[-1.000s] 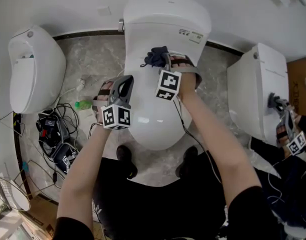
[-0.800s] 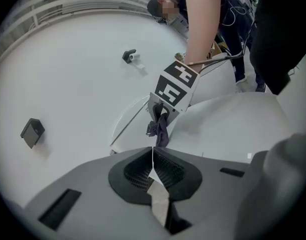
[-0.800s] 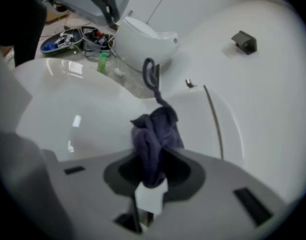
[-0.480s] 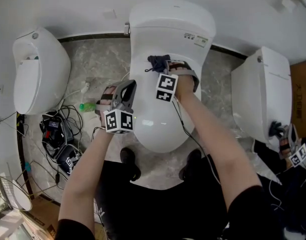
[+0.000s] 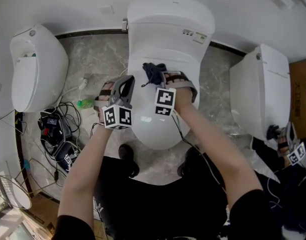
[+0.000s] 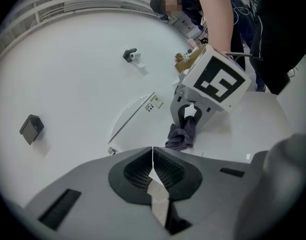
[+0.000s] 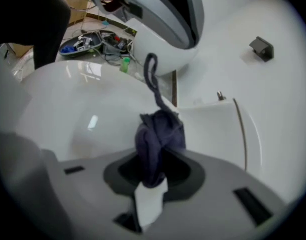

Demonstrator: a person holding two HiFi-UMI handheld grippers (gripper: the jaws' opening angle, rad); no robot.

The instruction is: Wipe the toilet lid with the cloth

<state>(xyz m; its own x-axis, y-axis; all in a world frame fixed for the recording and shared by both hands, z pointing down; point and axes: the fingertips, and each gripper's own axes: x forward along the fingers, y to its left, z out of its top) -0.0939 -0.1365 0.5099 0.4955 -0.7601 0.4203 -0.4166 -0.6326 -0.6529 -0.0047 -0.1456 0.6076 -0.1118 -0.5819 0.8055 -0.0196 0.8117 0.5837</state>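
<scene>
The white toilet lid (image 5: 152, 126) lies closed in the middle of the head view. A dark blue cloth (image 5: 154, 72) rests bunched on the lid's back part, just in front of the tank (image 5: 170, 19). My right gripper (image 5: 160, 78) is shut on the cloth and presses it to the lid. In the right gripper view the cloth (image 7: 158, 136) sticks up from between the jaws of the right gripper (image 7: 153, 171). My left gripper (image 5: 124, 84) hovers at the lid's left edge, shut and empty. The left gripper view shows the left gripper (image 6: 153, 166) with its jaws closed, and beyond them the cloth (image 6: 182, 136).
Two more white toilets stand at the left (image 5: 35, 69) and right (image 5: 260, 94). Cables and small devices (image 5: 58, 134) and a green bottle (image 5: 84, 103) lie on the marble floor at the left. Another person's gripper (image 5: 293, 154) shows at the right edge.
The right gripper has dragged the cloth a short way from the tank toward the lid's front. The left gripper has stayed beside the lid's left edge.
</scene>
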